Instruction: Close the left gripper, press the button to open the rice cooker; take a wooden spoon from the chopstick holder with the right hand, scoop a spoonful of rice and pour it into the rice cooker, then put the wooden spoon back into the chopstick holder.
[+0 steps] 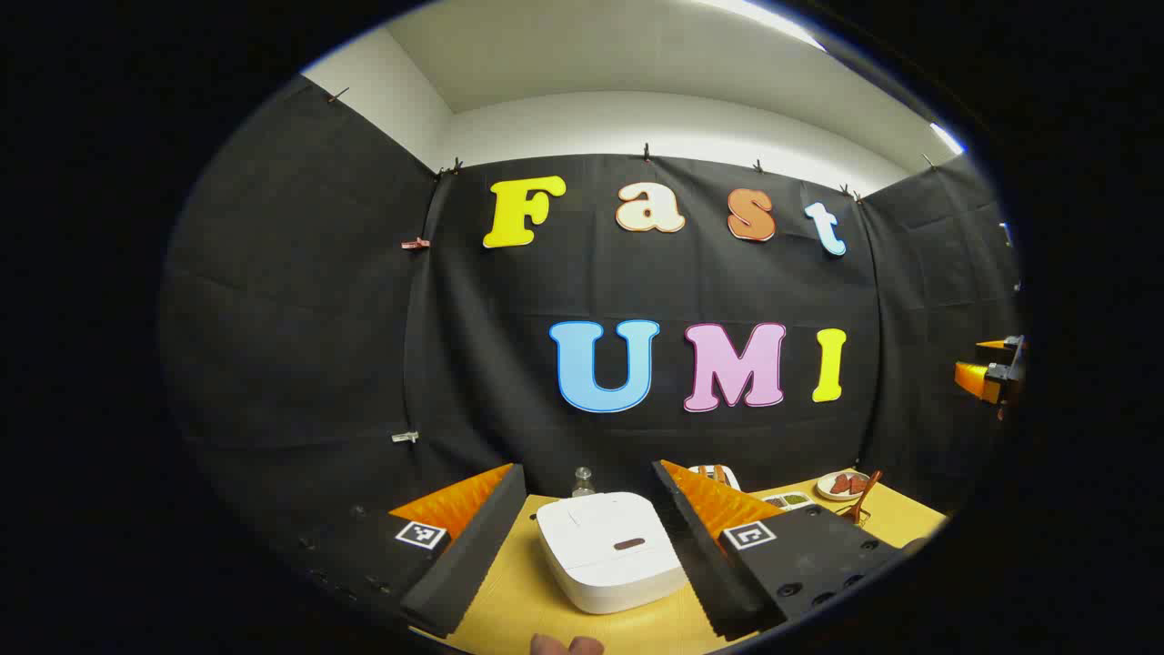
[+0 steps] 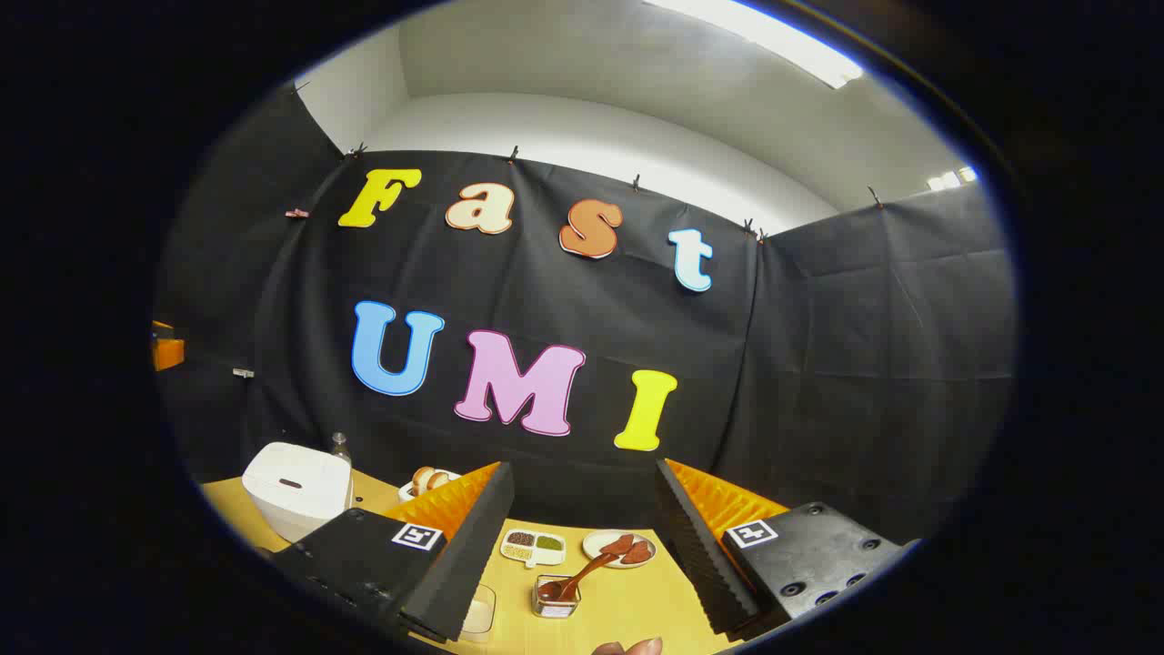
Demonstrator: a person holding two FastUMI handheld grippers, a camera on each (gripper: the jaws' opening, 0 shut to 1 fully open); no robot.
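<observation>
The white rice cooker (image 1: 609, 550) sits on the yellow table with its lid down, a dark oval button (image 1: 629, 544) on top. My left gripper (image 1: 587, 475) hovers open above and in front of it, one finger on each side. In the right gripper view the cooker (image 2: 296, 487) is far left. A wooden spoon (image 2: 582, 573) leans in a small clear holder (image 2: 555, 598) just ahead of my open right gripper (image 2: 582, 473), which holds nothing. The same spoon (image 1: 864, 496) appears at the table's right end. A clear container (image 2: 479, 614) is half hidden behind a finger.
On the table stand a small bottle (image 1: 583, 480) behind the cooker, a plate of buns (image 2: 427, 479), a divided dish of seasonings (image 2: 534, 546) and a plate of red slices (image 2: 620, 549). Black cloth walls close the booth. A hand's fingertips (image 1: 568, 645) show at the bottom.
</observation>
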